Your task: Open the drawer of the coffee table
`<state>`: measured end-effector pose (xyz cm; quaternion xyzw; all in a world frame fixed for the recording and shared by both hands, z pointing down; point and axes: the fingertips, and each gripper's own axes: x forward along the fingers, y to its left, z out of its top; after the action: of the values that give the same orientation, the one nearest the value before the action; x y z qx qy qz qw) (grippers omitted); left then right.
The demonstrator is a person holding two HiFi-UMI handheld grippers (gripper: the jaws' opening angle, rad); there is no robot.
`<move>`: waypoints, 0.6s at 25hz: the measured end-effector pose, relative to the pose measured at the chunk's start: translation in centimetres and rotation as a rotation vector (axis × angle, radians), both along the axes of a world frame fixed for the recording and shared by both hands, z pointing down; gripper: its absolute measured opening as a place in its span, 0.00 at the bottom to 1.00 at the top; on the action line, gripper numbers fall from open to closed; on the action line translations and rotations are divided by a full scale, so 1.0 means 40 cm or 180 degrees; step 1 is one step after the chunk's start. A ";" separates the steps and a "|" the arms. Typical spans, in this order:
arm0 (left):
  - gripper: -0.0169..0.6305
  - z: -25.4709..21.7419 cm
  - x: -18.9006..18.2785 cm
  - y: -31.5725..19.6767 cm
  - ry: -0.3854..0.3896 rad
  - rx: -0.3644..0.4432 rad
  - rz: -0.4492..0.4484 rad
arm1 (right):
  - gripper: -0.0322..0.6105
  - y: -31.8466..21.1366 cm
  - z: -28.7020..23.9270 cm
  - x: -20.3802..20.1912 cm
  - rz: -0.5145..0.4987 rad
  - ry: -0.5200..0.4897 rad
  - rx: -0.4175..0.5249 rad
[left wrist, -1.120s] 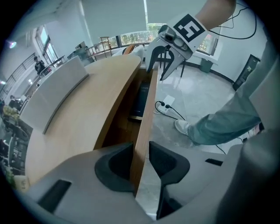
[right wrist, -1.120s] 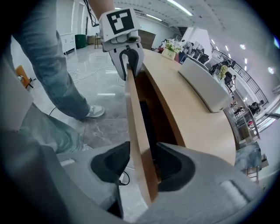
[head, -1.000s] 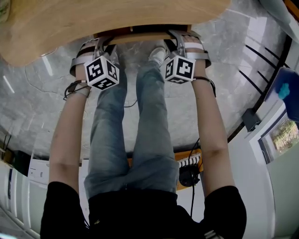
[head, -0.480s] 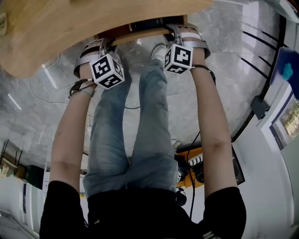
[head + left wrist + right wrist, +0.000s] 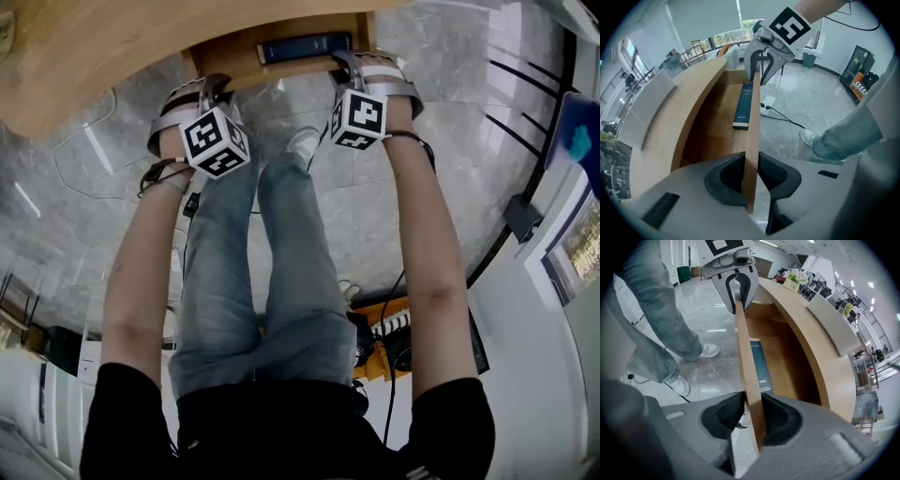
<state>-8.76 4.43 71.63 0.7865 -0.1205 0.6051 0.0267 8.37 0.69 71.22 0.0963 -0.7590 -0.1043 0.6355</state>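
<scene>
While both arms stretch straight out with wrists tipped steeply down, the drawer [image 5: 230,58] sits pulled out from under the coffee table [image 5: 94,47].
Left gripper [image 5: 211,89] is clamped on the front board [image 5: 751,140], one pad on each side. Right gripper [image 5: 347,64] straddles the same board further along, jaws closing onto it. Dark book [image 5: 305,47] lies just past the fingers.
</scene>
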 end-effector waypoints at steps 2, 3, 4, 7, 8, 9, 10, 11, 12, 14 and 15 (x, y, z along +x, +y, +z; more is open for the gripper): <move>0.16 0.006 0.003 0.037 -0.0014 0.0004 0.0005 | 0.21 0.038 0.006 0.003 -0.0045 -0.0015 -0.0013; 0.16 0.008 0.004 0.055 -0.0016 0.0016 0.0004 | 0.21 0.057 0.008 0.004 -0.0058 -0.0025 -0.0010; 0.16 0.009 0.004 0.068 -0.0015 0.0039 -0.0008 | 0.21 0.072 0.010 0.005 -0.0060 -0.0032 0.0005; 0.16 0.010 0.003 0.086 -0.0031 0.0081 -0.0083 | 0.21 0.092 0.011 0.005 -0.0029 -0.0021 0.0033; 0.16 0.012 0.004 0.091 -0.0041 0.0065 -0.0092 | 0.21 0.096 0.012 0.006 -0.0031 -0.0013 0.0019; 0.16 0.014 0.006 0.097 -0.0051 0.0045 -0.0085 | 0.21 0.102 0.014 0.007 -0.0046 -0.0004 -0.0002; 0.16 0.016 0.008 0.104 -0.0062 0.0029 -0.0066 | 0.21 0.110 0.016 0.009 -0.0072 0.0004 -0.0022; 0.16 0.018 0.011 0.113 -0.0072 0.0021 -0.0049 | 0.20 0.119 0.017 0.011 -0.0102 0.0010 -0.0035; 0.16 0.019 0.012 0.122 -0.0080 0.0022 -0.0043 | 0.20 0.130 0.019 0.013 -0.0128 0.0011 -0.0040; 0.16 0.023 0.015 0.142 -0.0090 0.0009 -0.0055 | 0.20 0.151 0.023 0.016 -0.0159 0.0016 -0.0052; 0.16 0.027 0.016 0.156 -0.0096 -0.0028 -0.0049 | 0.19 0.164 0.027 0.018 -0.0184 0.0029 -0.0072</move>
<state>-8.10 10.65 72.72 0.7762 -0.1243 0.6172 0.0330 9.09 7.25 72.30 0.0666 -0.7596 -0.1144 0.6367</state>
